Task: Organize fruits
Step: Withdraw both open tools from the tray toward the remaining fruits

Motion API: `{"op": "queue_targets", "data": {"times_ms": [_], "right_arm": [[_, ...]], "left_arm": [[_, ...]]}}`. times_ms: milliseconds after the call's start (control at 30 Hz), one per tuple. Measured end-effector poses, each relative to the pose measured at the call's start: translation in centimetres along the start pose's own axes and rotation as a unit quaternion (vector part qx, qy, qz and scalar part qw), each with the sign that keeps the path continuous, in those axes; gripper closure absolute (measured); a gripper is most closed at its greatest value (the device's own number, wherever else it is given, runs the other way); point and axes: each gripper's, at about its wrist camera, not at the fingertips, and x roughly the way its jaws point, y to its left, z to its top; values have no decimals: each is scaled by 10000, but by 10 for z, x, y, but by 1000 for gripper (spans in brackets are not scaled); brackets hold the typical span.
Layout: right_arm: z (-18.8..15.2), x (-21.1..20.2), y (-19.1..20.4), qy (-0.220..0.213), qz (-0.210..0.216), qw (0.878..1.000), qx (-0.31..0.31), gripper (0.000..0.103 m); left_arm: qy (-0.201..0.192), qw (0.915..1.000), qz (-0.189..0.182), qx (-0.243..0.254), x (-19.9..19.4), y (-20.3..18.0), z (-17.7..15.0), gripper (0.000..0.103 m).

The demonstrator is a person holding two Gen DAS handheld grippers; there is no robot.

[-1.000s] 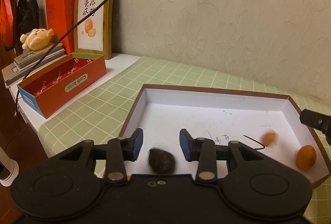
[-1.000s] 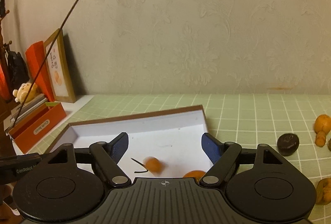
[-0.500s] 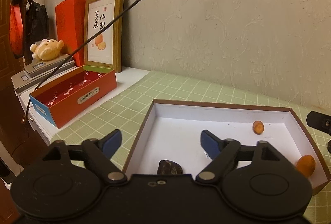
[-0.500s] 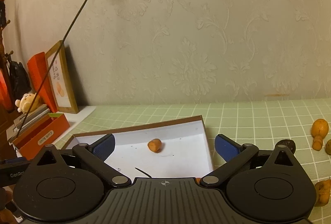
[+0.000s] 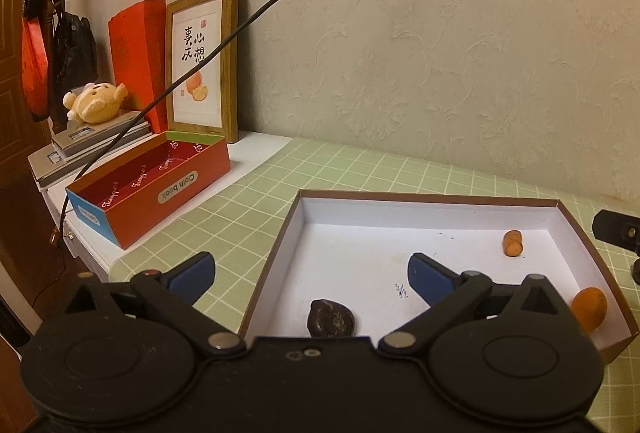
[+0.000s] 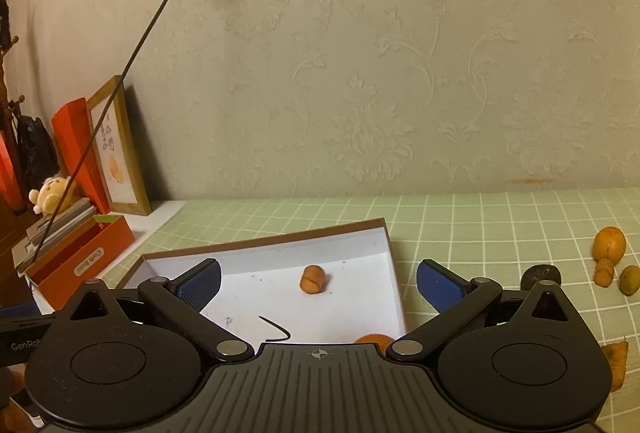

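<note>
Both drops look done: left gripper is opening over the dark fruit in the box, right gripper gapes empty. Next I'd grab the loose fruit off the tablecloth

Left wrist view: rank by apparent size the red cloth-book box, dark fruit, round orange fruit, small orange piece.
1. red cloth-book box
2. dark fruit and round orange fruit: look alike, both partly hidden by the claw, so unranked
3. small orange piece, though farther away
</note>
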Motion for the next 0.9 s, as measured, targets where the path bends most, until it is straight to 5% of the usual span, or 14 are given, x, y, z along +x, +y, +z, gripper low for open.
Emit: {"op": "queue_targets", "data": {"times_ms": [900], "right_arm": [[-3, -50, -10, 31, 274, 9993, -251, 0]], "left_arm": [[-168, 9995, -173, 215, -55, 0, -1, 6]]}}
